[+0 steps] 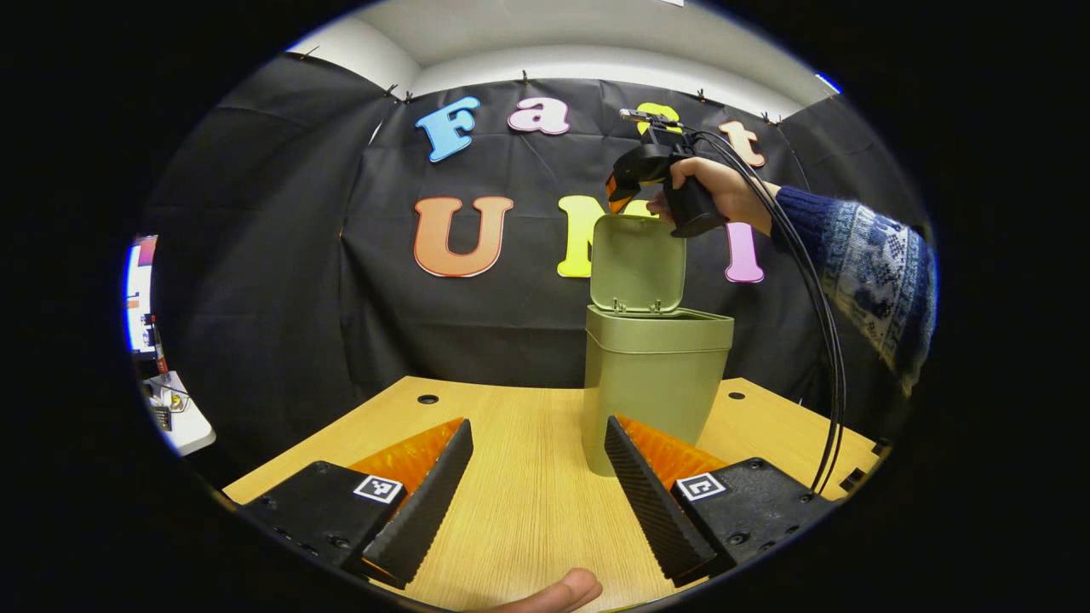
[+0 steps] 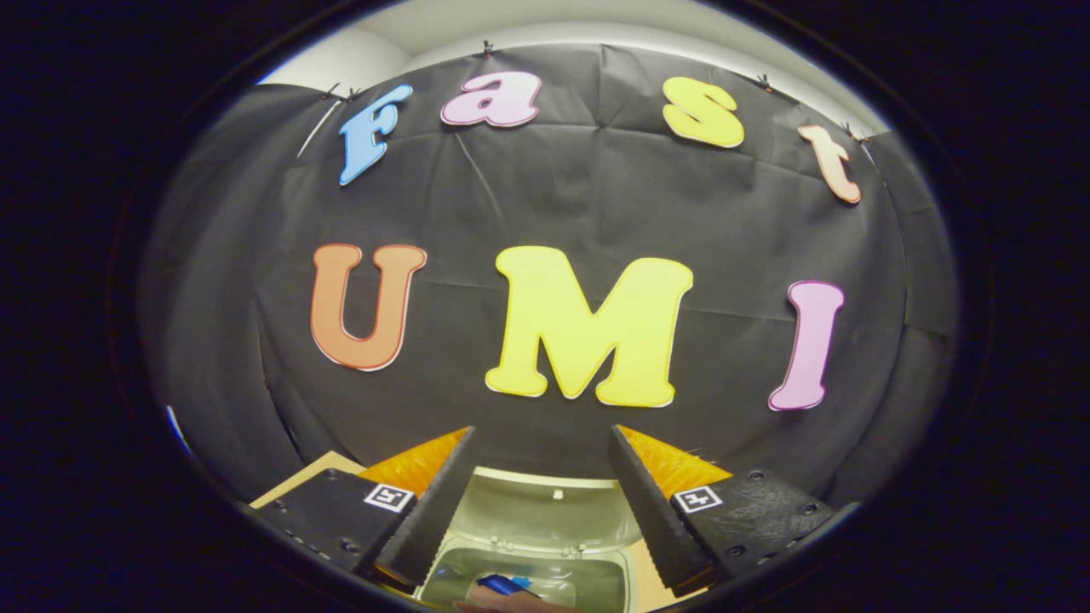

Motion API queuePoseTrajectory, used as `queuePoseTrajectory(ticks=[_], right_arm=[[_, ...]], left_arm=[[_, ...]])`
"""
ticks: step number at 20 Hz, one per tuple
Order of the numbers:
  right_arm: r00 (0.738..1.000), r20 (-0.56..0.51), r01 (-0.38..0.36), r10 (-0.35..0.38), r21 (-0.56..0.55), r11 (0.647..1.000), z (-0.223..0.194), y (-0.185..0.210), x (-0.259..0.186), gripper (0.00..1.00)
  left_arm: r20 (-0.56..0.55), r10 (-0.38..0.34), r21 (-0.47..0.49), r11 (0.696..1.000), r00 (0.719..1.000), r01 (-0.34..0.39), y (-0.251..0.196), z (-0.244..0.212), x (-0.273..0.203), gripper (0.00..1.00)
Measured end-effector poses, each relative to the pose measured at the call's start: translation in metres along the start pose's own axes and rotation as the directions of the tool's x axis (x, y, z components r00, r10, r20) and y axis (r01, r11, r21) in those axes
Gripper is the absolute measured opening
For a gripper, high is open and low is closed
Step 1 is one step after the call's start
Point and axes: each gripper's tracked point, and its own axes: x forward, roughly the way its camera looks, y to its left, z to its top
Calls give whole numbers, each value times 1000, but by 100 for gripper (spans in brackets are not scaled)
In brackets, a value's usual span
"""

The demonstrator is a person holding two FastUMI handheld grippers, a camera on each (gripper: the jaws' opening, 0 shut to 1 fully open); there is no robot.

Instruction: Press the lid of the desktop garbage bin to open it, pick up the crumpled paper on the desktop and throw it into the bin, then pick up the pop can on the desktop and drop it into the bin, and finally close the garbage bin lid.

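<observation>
Your left gripper (image 1: 538, 498) hung spread and empty over the pale wooden desktop (image 1: 519, 494), the olive-green plastic desktop bin (image 1: 654, 383) just ahead to its right, hinged lid (image 1: 637, 262) upright. Your right gripper (image 2: 540, 511) (raised above the bin (image 2: 545, 572)) was spread too; something blue (image 2: 502, 584) lay inside, below its fingers.
</observation>
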Motion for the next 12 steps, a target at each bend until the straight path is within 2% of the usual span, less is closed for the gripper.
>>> queuePoseTrajectory(ticks=[2, 3, 4, 5, 8, 12], right_arm=[[1000, -15, -24, 24, 36, 999, -7, -1, -6, 94], [999, -11, -33, 34, 53, 998, -8, -2, -11, 96], [1000, -6, -23, 24, 66, 998, -9, -6, -15, 95], [1000, 1, -20, 19, 69, 997, -13, -10, -20, 98], [999, 13, -43, 41, 95, 995, -25, -10, -35, 95], [997, -51, -45, 50, 107, 993, -62, -13, -46, 92]], left_arm=[[3, 17, 12, 1000, 1000, -17, 4, 1, 0, 100], [13, 18, 21, 1000, 1000, -19, 3, 4, -2, 100], [18, 22, 28, 999, 1000, -22, 3, 5, -2, 95], [22, 22, 37, 999, 1000, -23, 3, 6, -3, 100], [27, 35, 74, 997, 999, -37, 7, 8, -6, 100], [61, 54, 41, 998, 997, -56, 13, 19, -13, 100]])
